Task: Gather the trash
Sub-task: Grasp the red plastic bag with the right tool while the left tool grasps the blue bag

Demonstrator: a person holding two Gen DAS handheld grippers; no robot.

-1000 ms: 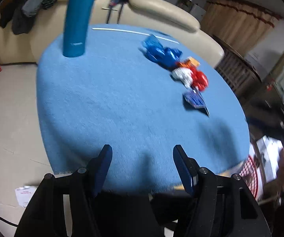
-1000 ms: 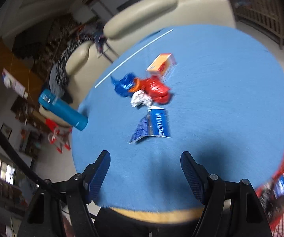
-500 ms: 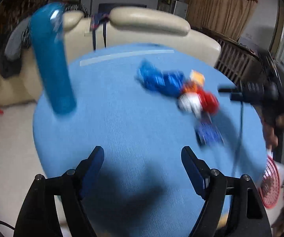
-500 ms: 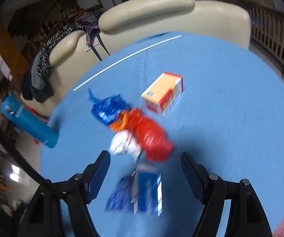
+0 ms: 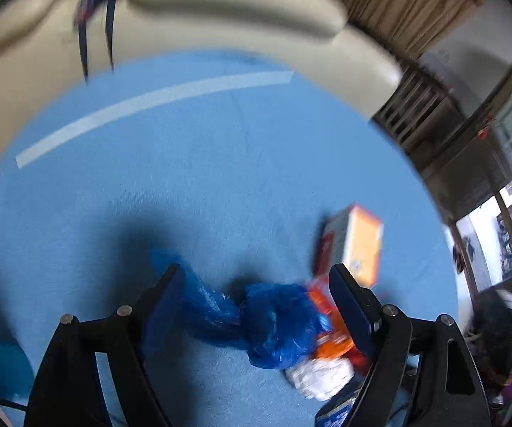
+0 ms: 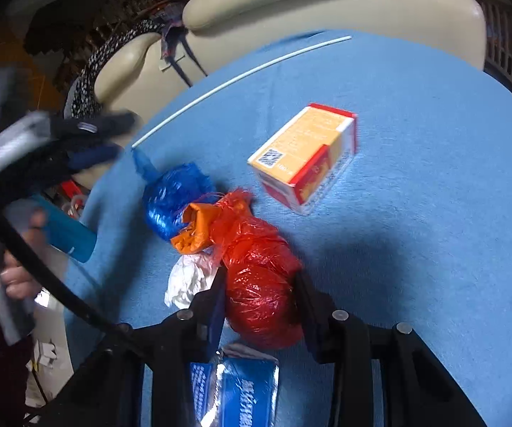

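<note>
A heap of trash lies on the round blue table (image 6: 434,178): a red plastic bag (image 6: 259,284), a crumpled blue bag (image 6: 174,199), an orange wrapper (image 6: 193,231), white crumpled paper (image 6: 188,281), a blue foil wrapper (image 6: 234,391) and an orange-and-red box (image 6: 306,156). My right gripper (image 6: 261,274) is closing, and its pads touch both sides of the red bag. My left gripper (image 5: 256,270) stands open astride the blue bag (image 5: 277,320) without touching it. Near its right finger are the orange wrapper (image 5: 327,306), the white paper (image 5: 320,370) and the box (image 5: 359,245).
A teal bottle (image 6: 67,231) stands at the table's left edge. A white strip (image 5: 149,103) lies across the far side. A cream sofa (image 6: 291,0) with clothes on it curves behind the table. A person's hand (image 6: 14,274) holds the left gripper's handle.
My left gripper swept right across the table from near the teal bottle to over the blue bag. My right gripper came down onto the heap and its jaws narrowed around the red bag.
</note>
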